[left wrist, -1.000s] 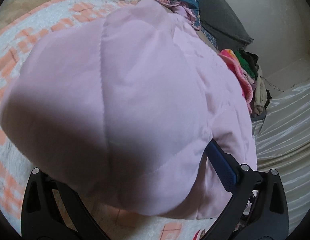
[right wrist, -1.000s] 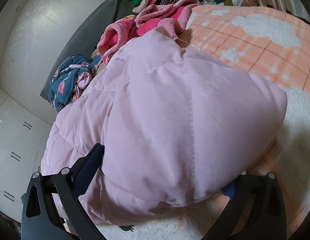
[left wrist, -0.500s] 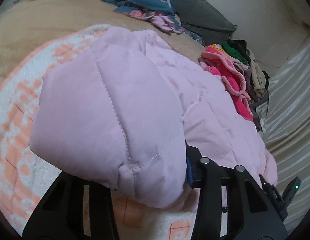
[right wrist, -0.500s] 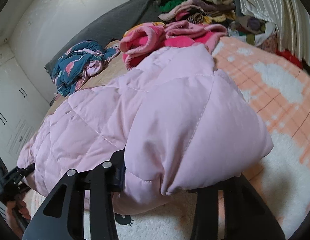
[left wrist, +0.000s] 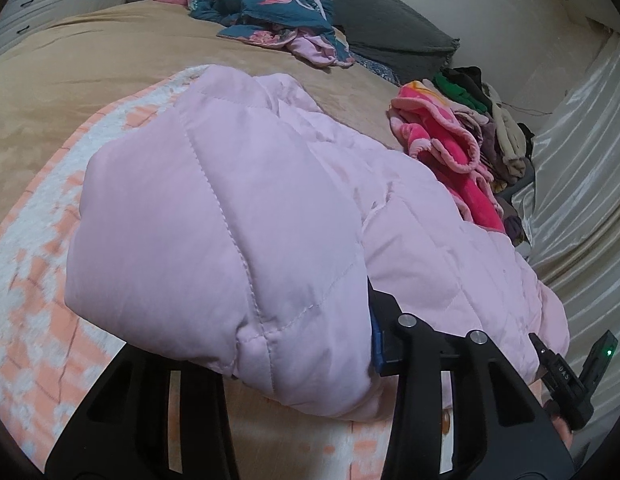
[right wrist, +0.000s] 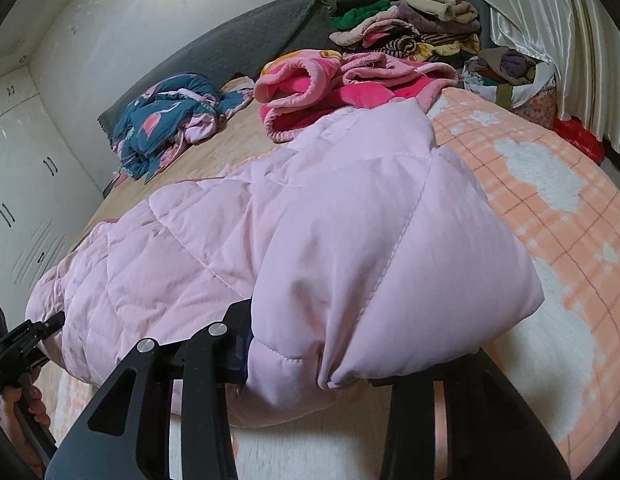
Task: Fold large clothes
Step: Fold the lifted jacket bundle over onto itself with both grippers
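A large pale pink quilted jacket (left wrist: 237,216) lies across the bed; it also fills the right wrist view (right wrist: 350,240). My left gripper (left wrist: 297,364) is shut on one end of the jacket's near edge, its fingertips buried in the fabric. My right gripper (right wrist: 330,372) is shut on the other end of that edge, fingertips hidden too. Each gripper shows at the edge of the other's view: the right one (left wrist: 570,372) and the left one (right wrist: 17,344). The gripped edge is bunched and raised a little above the blanket.
An orange-and-white plush blanket (right wrist: 550,184) covers the near bed, a tan sheet (left wrist: 89,72) beyond. A blue patterned garment (left wrist: 269,4), a bright pink fleece (right wrist: 330,84), a stack of folded clothes (right wrist: 410,12) and a grey pillow (left wrist: 390,20) lie at the far side. Shiny curtains (left wrist: 582,168) hang alongside.
Both grippers have closed on the jacket's near edge and drawn back and tilted, so more of the bed and far clothes shows. The jacket is bunched between the fingers.
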The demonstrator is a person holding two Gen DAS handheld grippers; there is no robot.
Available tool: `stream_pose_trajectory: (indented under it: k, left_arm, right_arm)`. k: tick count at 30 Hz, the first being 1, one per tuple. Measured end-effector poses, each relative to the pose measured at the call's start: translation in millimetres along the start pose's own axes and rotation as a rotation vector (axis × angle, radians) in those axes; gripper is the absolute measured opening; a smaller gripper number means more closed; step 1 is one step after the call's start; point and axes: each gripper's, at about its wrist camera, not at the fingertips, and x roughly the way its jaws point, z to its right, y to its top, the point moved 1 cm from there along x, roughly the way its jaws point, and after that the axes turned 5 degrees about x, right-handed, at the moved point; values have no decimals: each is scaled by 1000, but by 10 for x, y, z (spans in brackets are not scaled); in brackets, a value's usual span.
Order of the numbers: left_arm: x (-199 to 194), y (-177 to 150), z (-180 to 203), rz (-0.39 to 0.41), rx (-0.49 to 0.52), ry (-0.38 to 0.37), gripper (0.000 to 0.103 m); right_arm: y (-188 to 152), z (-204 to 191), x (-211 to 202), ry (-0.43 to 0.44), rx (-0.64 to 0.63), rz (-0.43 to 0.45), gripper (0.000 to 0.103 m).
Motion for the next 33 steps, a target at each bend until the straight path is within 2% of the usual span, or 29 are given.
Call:
stream_pose_trajectory:
  k: [10, 21, 33]
  left_arm:
    - [-458, -332, -7, 8, 47, -5, 33]
    - [-808, -678, 19, 0, 105, 23, 33]
    - [-989, -946, -16, -8, 139, 29, 33]
  right_arm:
    - [-351, -46, -569, -9, -47, 41, 35]
    - [-783, 36, -1074, -2, 4, 50, 35]
    - [-1118, 97, -1344, -10, 50, 32, 35]
